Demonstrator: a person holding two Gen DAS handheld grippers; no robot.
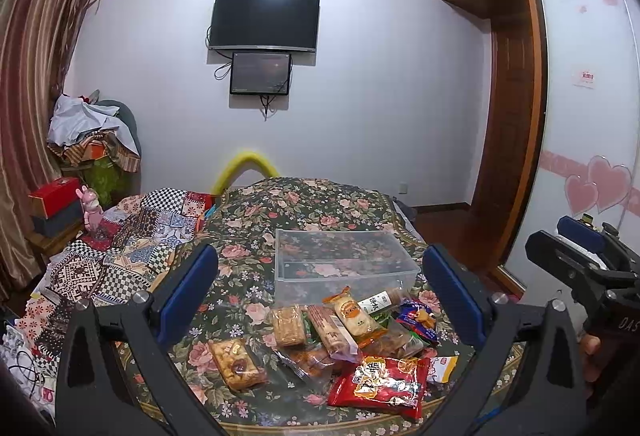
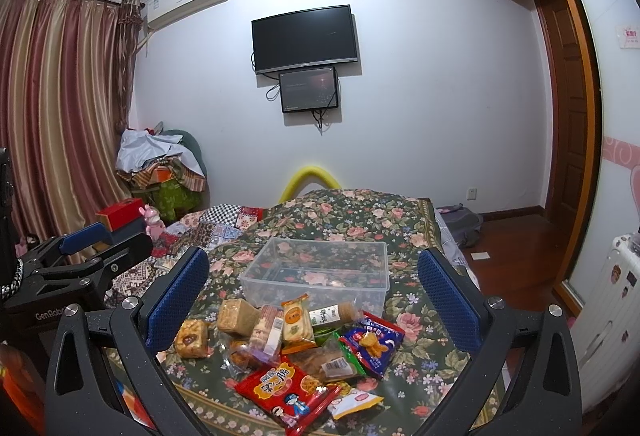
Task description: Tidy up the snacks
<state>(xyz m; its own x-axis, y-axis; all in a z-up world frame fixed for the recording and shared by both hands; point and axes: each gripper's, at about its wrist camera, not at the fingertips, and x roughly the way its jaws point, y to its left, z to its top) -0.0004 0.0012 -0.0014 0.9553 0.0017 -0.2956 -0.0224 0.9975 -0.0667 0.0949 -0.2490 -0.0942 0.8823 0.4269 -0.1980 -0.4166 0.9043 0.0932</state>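
A heap of wrapped snacks (image 1: pixel 340 340) lies on the floral bedspread, also in the right wrist view (image 2: pixel 296 340). A red packet (image 1: pixel 380 384) (image 2: pixel 286 390) lies nearest me. A clear plastic box (image 1: pixel 340 256) (image 2: pixel 320 270) stands empty just behind the heap. My left gripper (image 1: pixel 320 296) is open and empty, held above the heap. My right gripper (image 2: pixel 312 294) is open and empty, also above the heap. The right gripper shows at the right edge of the left wrist view (image 1: pixel 580 256); the left gripper shows at the left edge of the right wrist view (image 2: pixel 92 252).
The floral bedspread (image 1: pixel 304 204) covers the bed; a patchwork quilt (image 1: pixel 132 232) lies to its left. Boxes and a pink toy (image 1: pixel 90 208) stand at the far left by the curtain. A wardrobe with sliding door (image 1: pixel 580 116) and wood floor are to the right.
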